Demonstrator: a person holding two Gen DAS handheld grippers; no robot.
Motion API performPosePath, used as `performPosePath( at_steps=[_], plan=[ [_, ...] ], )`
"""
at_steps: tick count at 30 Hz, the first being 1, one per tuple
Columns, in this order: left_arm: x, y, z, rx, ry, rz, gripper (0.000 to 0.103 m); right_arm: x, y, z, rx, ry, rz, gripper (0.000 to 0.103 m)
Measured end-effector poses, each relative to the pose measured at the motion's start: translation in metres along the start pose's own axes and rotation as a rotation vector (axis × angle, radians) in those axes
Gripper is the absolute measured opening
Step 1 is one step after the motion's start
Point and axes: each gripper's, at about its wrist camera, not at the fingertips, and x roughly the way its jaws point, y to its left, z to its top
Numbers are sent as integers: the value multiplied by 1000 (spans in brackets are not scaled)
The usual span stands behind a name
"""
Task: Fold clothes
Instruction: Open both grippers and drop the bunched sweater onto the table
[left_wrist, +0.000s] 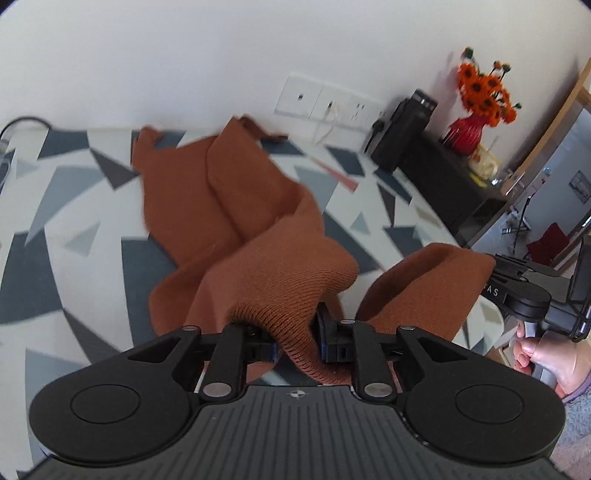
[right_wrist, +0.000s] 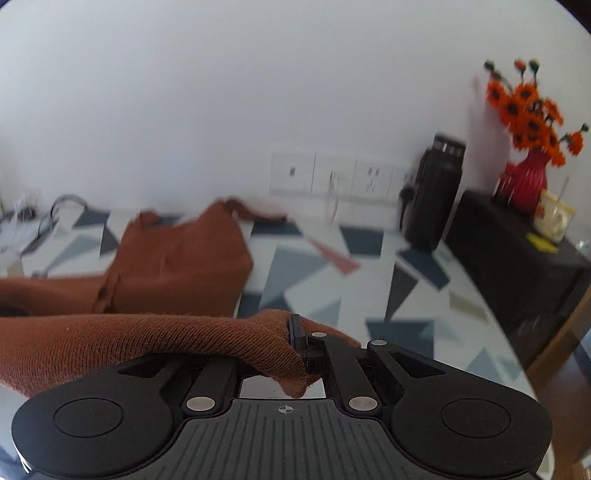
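A rust-brown knitted garment (left_wrist: 221, 206) lies across the table with the triangle-patterned cloth (left_wrist: 55, 221). My left gripper (left_wrist: 295, 332) is shut on its near edge, which bunches over the fingers and hides the tips. My right gripper (right_wrist: 288, 347) is shut on another part of the same garment (right_wrist: 177, 258), the knit draped over its left finger. In the left wrist view the right gripper (left_wrist: 491, 277) shows at the right edge, holding a raised fold, with a hand below it. The far part of the garment rests on the table near the wall.
Wall sockets (right_wrist: 332, 173) sit behind the table. A black bottle (right_wrist: 432, 192) stands at the back right. A dark cabinet (right_wrist: 517, 258) on the right carries a red vase of orange flowers (right_wrist: 528, 147) and a mug (right_wrist: 552, 218). Cables (right_wrist: 55, 210) lie at the back left.
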Motion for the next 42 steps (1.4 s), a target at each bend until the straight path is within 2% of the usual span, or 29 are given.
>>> performPosePath(
  at_steps=[1,2,3,4,6,7,9,10,12,13,14,17,19,20,25,27,29,35,37,38,42],
  plan=[
    [1,5,-9,-2,28,0,23,5,7,-19,0,43,13,5],
    [-1,10,-16,-3,47,-3,28,9,14,-38,-1,86,26,5],
    [-3,14,-23,-3,64,-7,41,8,23,-56,1,122,37,5],
    [-6,19,-30,-3,81,-11,47,7,29,-70,13,149,51,5],
    [-14,27,-40,24,108,9,73,-2,45,-105,37,204,81,5],
    [-18,31,-43,43,120,18,76,-4,47,-114,40,220,91,5],
    [-27,41,-46,67,145,38,78,-9,52,-133,46,249,112,6],
    [-31,44,-46,76,155,58,78,-15,54,-138,36,235,109,7],
    [-40,49,-44,96,150,90,78,-21,50,-137,56,244,118,11],
    [-44,52,-42,93,142,87,78,-24,48,-137,66,248,122,18],
    [-46,53,-40,77,136,70,78,-29,44,-134,87,236,126,27],
    [-54,56,-34,25,119,2,78,-45,28,-122,149,195,141,40],
    [-60,50,-31,33,100,-35,78,-60,15,-112,194,158,154,50],
    [-63,47,-29,39,90,-52,78,-68,8,-108,216,138,158,53],
    [-93,20,-35,184,-16,-47,78,-107,-28,-95,265,106,156,64],
    [-103,18,-38,194,-37,-55,78,-122,-42,-89,285,94,155,65],
    [-112,23,-42,158,-45,-84,78,-136,-54,-88,319,83,155,65],
    [-148,52,-52,30,-89,-225,78,-160,-75,-97,408,108,97,66],
    [-157,58,-56,24,-132,-201,81,-165,-79,-100,413,122,71,66],
    [-159,60,-57,23,-153,-171,88,-167,-81,-99,423,123,59,67],
    [-145,66,-54,-4,-155,-79,89,-166,-89,-97,509,101,42,70]
  ],
)
